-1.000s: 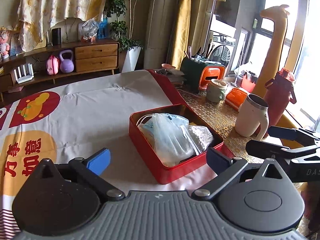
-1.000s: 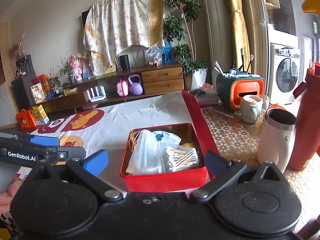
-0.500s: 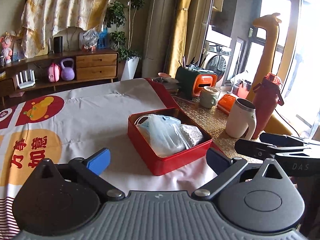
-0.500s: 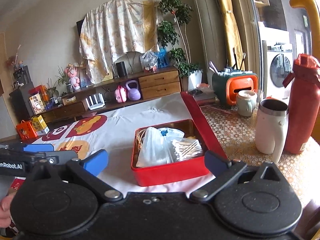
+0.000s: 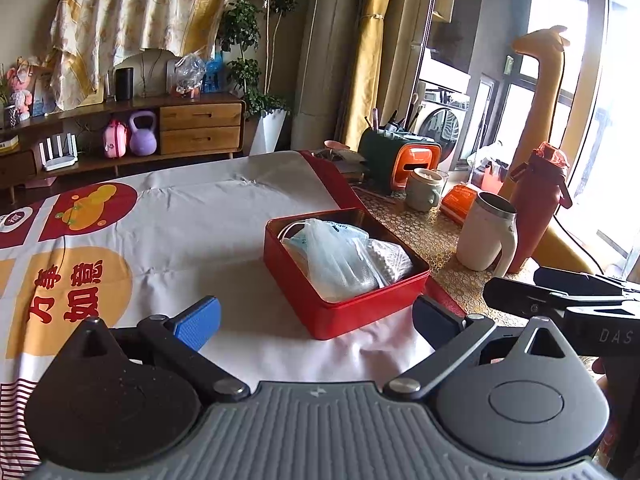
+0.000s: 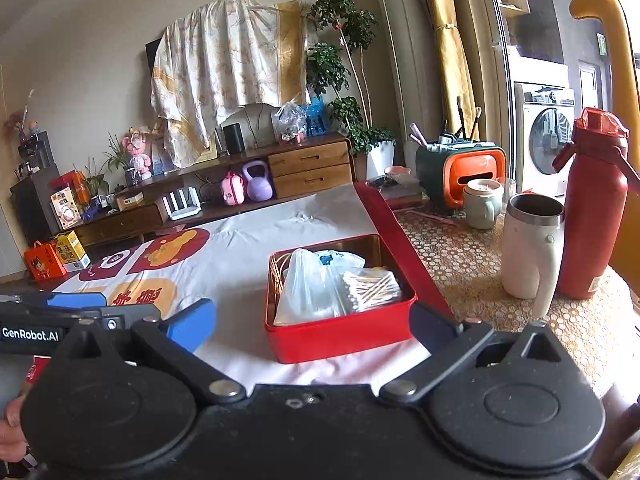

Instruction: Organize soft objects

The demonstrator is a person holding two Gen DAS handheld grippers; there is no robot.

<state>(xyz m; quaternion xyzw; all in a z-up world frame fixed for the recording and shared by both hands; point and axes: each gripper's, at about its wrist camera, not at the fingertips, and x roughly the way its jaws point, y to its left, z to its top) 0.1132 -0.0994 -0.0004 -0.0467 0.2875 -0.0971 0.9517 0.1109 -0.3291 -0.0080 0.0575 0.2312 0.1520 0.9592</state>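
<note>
A shallow red rectangular metal tin (image 5: 346, 280) sits on the white printed cloth (image 5: 192, 232) that covers the counter, near the cloth's red border strip (image 6: 394, 240). The tin holds the soft things: a clear plastic bag of blue face masks (image 5: 332, 258), a white mesh-textured packet (image 5: 386, 258) against it, and, seen from the right wrist camera, a clear packet of cotton swabs (image 6: 370, 286) and a bundle of thin wooden sticks (image 6: 276, 270) along the tin's left wall.

The left hand-held gripper (image 5: 316, 314) hangs just short of the tin, its blue-padded jaws spread wide with nothing between them. The right hand-held gripper (image 6: 312, 318) is likewise spread wide and empty, with the tin framed between its fingers.

To the right of the tin, on the honeycomb-patterned mat (image 6: 460, 264), stand a cream insulated mug with a handle (image 6: 530, 246), a tall red water bottle (image 6: 592, 208), a pale green lidded cup (image 6: 482, 202) and an orange-and-green desk organiser with brushes (image 6: 460, 170), all well apart from the tin. A yellow giraffe figure (image 5: 548, 92) rises behind the bottle.
</note>
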